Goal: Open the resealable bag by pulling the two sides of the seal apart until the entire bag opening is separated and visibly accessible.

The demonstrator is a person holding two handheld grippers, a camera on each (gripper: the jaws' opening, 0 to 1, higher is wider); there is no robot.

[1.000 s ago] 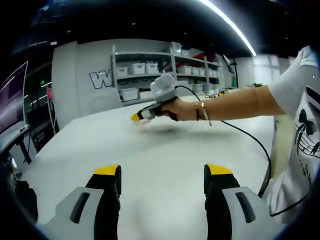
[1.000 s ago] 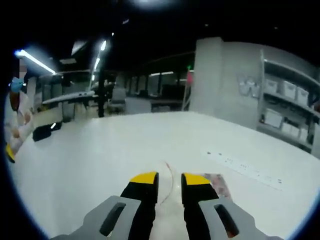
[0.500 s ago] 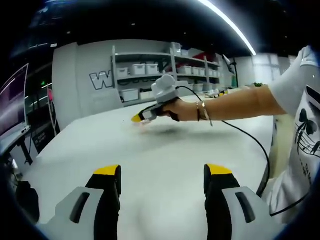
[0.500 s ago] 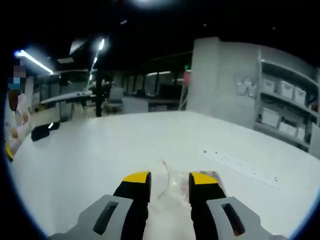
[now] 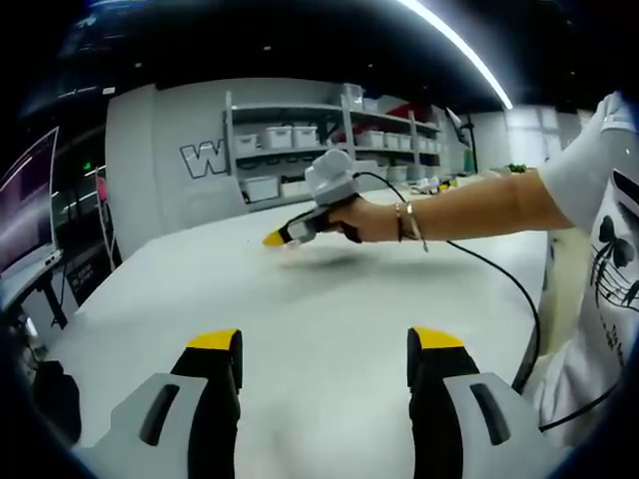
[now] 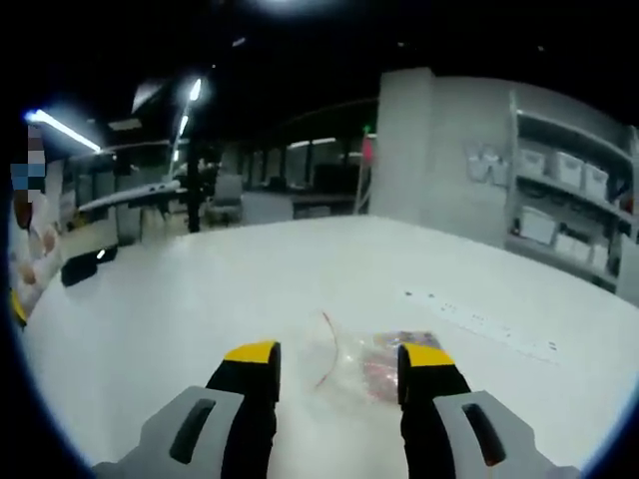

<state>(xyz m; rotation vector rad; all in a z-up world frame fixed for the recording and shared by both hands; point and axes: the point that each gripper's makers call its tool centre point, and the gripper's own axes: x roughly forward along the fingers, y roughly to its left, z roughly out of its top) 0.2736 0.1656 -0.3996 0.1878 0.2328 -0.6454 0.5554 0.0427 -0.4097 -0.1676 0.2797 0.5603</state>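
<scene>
Since a second ago the right tongs (image 6: 339, 357) have spread from a narrow gap to wide jaws and hold nothing, uncovering the resealable bag (image 6: 374, 361) on the white table (image 6: 200, 299). The bag lies flat just ahead of and between their tips, long axis across them, its red-edged seal end toward their left jaw. The left tongs (image 5: 324, 341) stay wide apart and empty, with the bag well ahead of them.

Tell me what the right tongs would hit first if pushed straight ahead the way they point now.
Most likely the resealable bag, lying on the white table just ahead of the open right tongs, between their tips. Depth is hard to judge here.
</scene>
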